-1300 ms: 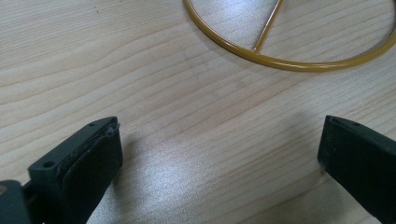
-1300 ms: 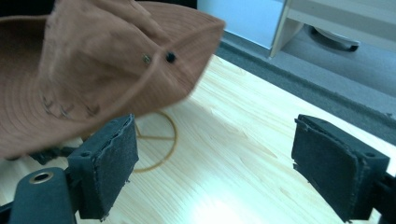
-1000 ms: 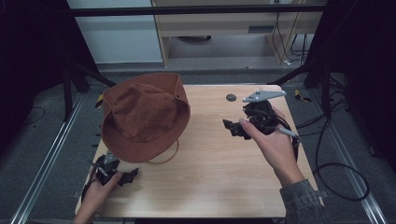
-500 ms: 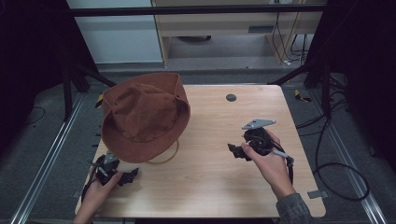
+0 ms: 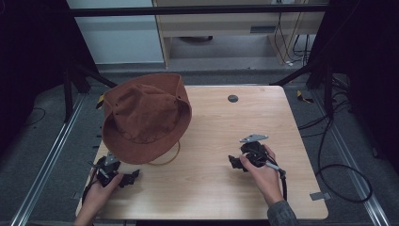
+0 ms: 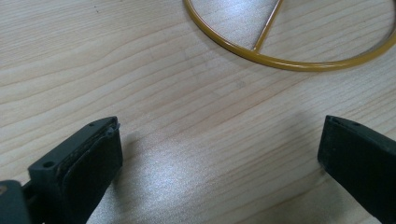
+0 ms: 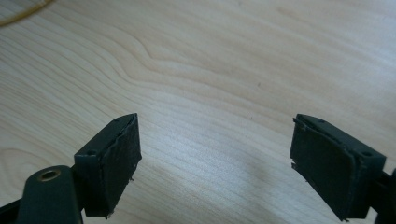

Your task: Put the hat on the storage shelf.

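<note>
The hat (image 5: 143,117) lies crown-up on the table (image 5: 211,197); the left gripper (image 5: 134,175) just before it and the right gripper (image 5: 234,161) well right both gape wide, empty.

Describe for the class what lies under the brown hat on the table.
A yellow ring stand pokes out beneath the brown hat, resting on the table. Its upper part is covered.

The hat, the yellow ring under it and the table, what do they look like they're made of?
Hat: looks like brown suede or brushed fabric, matte, with soft folds in the crown. Ring: thin glossy amber hoop with a straight spoke, probably plastic or coated wire; hard to tell which. Table: light wood or wood-look laminate, smooth with a satin sheen and visible grain.
</note>
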A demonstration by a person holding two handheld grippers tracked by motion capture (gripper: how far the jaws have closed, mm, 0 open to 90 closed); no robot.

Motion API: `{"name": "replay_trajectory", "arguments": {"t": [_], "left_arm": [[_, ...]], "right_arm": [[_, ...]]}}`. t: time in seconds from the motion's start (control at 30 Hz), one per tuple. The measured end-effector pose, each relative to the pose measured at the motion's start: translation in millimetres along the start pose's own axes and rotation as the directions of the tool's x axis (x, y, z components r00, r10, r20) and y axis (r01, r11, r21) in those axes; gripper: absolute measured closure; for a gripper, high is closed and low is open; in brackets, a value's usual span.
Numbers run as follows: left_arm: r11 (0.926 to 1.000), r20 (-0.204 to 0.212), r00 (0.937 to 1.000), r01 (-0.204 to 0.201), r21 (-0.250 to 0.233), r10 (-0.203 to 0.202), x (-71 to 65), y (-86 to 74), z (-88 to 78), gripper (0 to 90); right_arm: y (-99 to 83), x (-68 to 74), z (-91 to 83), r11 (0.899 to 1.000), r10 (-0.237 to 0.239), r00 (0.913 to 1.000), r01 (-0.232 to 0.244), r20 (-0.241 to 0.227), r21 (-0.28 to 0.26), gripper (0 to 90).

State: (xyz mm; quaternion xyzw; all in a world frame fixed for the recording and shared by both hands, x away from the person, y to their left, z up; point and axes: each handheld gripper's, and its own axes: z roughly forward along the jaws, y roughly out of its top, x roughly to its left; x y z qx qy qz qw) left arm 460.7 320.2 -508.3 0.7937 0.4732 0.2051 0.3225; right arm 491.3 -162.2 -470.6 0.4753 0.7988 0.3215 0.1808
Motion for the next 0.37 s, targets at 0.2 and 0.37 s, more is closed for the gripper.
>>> {"name": "replay_trajectory", "arguments": {"t": [0.2,0.37], "left_arm": [[1.0000,-0.001,1.0000,-0.002,0.000,0.002,0.1,0.0,0.0,0.0],[1.0000,0.000,1.0000,0.000,0.000,0.000,0.1,0.1,0.1,0.0]], "right_arm": [[-10.6,3.2,16.9,0.999,0.025,0.9997,-0.025,0.007,0.023,15.9],[-19.4,8.0,27.1,1.000,0.014,0.9989,-0.015,0.046,0.013,10.5]]}}
